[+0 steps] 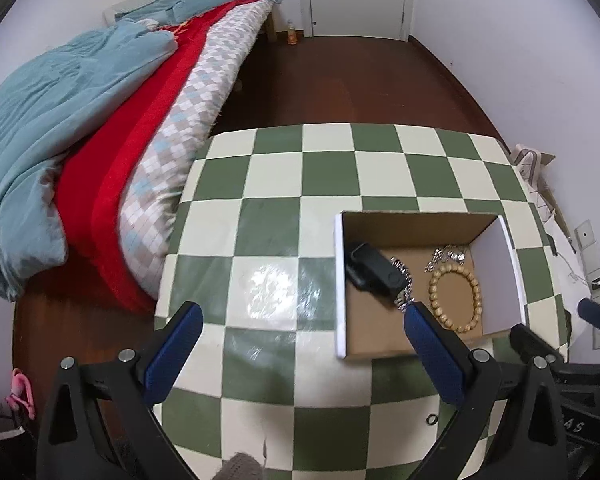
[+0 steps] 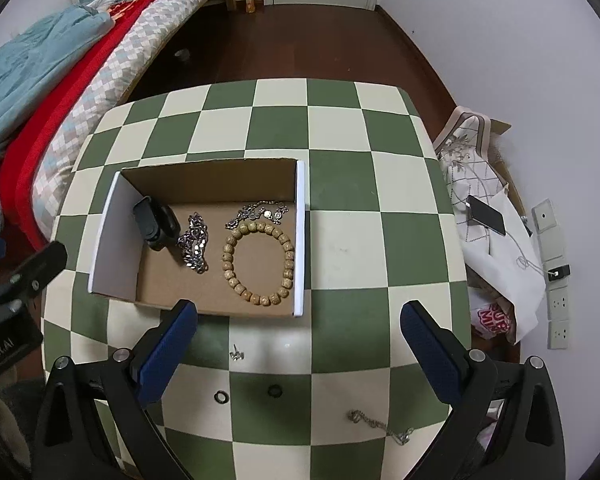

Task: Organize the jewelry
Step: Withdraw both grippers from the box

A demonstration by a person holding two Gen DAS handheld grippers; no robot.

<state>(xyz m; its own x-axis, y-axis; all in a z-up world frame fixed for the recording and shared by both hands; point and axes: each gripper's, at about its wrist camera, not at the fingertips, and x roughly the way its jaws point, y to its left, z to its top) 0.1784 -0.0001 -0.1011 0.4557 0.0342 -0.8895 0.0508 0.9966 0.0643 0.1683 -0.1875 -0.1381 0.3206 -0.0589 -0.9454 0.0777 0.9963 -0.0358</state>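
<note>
With both sets of tongs, right (image 2: 298, 344) and left (image 1: 302, 344), gaping wide and empty low in frame, still to gather from the counter (image 2: 340, 248): thin chain (image 2: 380, 426) at lower right, two dark rings (image 2: 221, 396), small stud (image 2: 236, 355); next, pinching one, dropping it beside the bead bracelet (image 2: 258, 262) in the cardboard box (image 2: 299, 240) at centre.

A shallow cardboard box (image 2: 100, 240) with white side walls is set open on the checkered table. Inside are laid a wooden bead bracelet (image 2: 257, 262), a silver chain (image 2: 195, 246), a thinner chain (image 2: 260, 210) and a black wristband (image 2: 156, 222). Outside it, two dark rings (image 2: 221, 397) (image 2: 274, 391), a small stud (image 2: 236, 354) and a fine chain (image 2: 380, 426) are scattered.
</note>
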